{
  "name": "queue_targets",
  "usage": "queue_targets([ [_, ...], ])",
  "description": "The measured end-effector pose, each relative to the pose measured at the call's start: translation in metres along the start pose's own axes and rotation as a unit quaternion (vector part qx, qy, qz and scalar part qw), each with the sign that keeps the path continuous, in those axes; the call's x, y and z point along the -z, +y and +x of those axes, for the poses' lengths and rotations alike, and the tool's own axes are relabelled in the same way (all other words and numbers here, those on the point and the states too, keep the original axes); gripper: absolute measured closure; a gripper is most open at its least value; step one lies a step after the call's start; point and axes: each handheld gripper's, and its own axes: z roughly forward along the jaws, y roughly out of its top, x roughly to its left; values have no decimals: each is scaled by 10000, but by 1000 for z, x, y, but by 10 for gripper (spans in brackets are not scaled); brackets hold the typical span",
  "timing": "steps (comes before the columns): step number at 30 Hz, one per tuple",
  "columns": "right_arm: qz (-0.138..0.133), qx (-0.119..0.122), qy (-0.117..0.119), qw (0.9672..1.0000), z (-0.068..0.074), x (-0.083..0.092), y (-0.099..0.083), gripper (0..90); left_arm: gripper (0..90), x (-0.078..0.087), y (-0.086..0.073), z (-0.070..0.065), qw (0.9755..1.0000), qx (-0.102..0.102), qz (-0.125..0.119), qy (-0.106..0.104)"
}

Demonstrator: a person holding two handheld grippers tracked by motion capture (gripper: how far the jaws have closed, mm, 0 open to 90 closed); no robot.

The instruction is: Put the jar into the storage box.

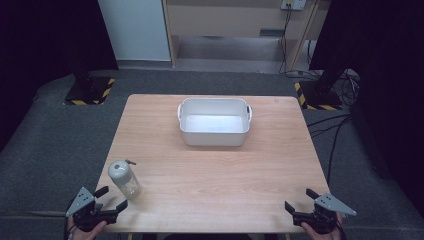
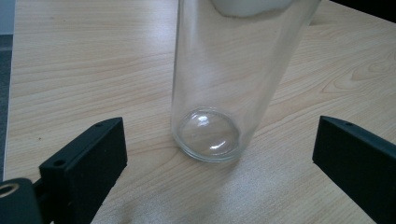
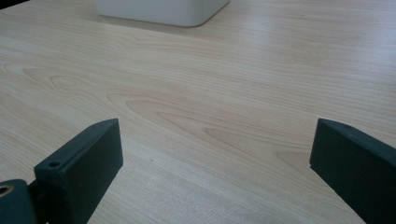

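1. Left gripper [image 1: 111,199] sits at the near-left corner of the wooden table [image 1: 215,170], jaws spread wide, holding nothing. The glass jar [image 1: 125,179] with a grey lid stands upright just ahead of it; in the left gripper view the jar [image 2: 219,93] lies between the jaws but beyond their tips, touching neither.
2. Right gripper [image 1: 297,200] rests at the near-right corner, jaws equally wide and empty, pointed across bare wood toward the white tub [image 1: 214,122].
3. Judged step: approach to grasp the jar, presumably for the tub. Not yet closed on anything.
4. Risks:
   - Jar is tall, narrow and smooth glass. A jaw tip nudging it on the way in could tip it, and it stands near the left edge, so a roll could take it off the table.
   - An off-centre close may let it slip or twist out.
   - A grip low on the body leaves it top-heavy when lifted.
5. Room: open tabletop between jar and tub, nothing in the path. The tub is open-topped and looks empty, set toward the far edge. A small dark object [image 1: 131,161] lies just behind the jar; what it is cannot be told.
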Motion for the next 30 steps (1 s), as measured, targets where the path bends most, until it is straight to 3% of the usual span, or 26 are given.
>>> queue_targets([
  [6, -10, -7, 2, 10000, -1, -1, 0, 26, 15, 1, 1, 1, 10000, 58, -53, 21],
  [16, -30, -12, -1, 10000, 1, 0, 1, 27, 15, 1, 0, -1, 10000, -10, 9, -5],
  [30, 22, 0, -56, 10000, 3, 4, -2, 28, 17, 7, 4, 4, 9998, 79, -144, 83],
])
